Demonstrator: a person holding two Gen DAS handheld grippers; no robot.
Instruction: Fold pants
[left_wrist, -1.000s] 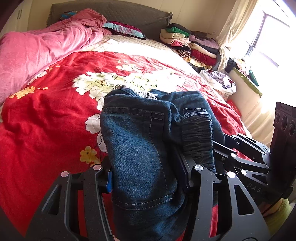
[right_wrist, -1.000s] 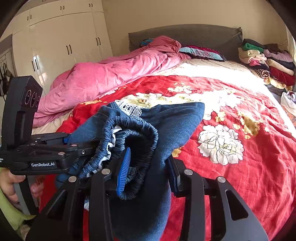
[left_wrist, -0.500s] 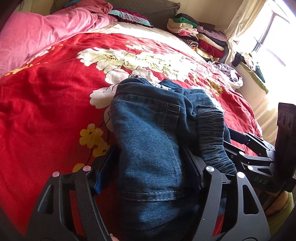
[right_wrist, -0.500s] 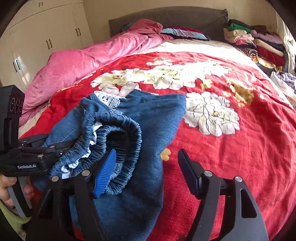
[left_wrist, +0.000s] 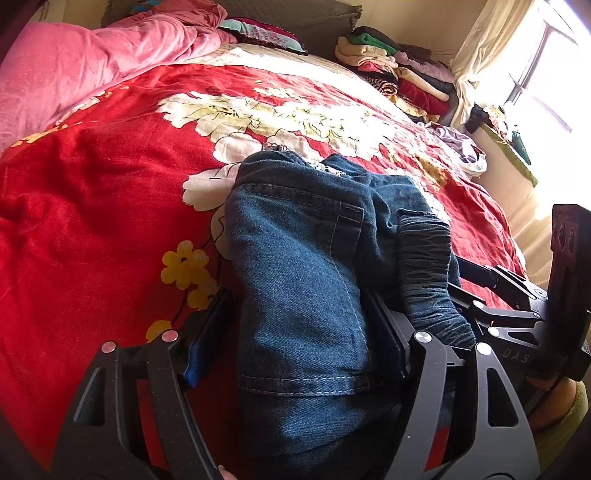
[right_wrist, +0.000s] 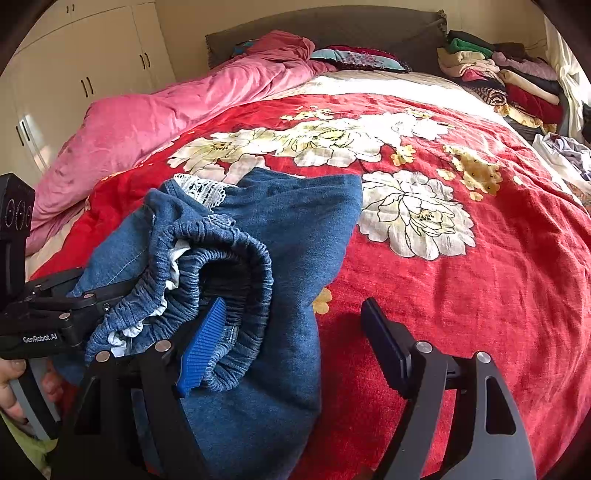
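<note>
Both tongs opening, lowered; jeans (left_wrist: 303, 280) now on bedspread (left_wrist: 92, 206).

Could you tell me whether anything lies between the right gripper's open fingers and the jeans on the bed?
Nothing visible does. The right gripper has its jaws opening directly around the jeans; the elastic waistband lies against its blue finger pad, and only the red bedspread shows beside them.

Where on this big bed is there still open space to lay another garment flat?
The red floral bedspread lies bare right of the blue denim pants, up to the stacked folded clothes. Another bare strip runs between the pants and the pink quilt. It is crowded along the headboard and around the pants.
</note>
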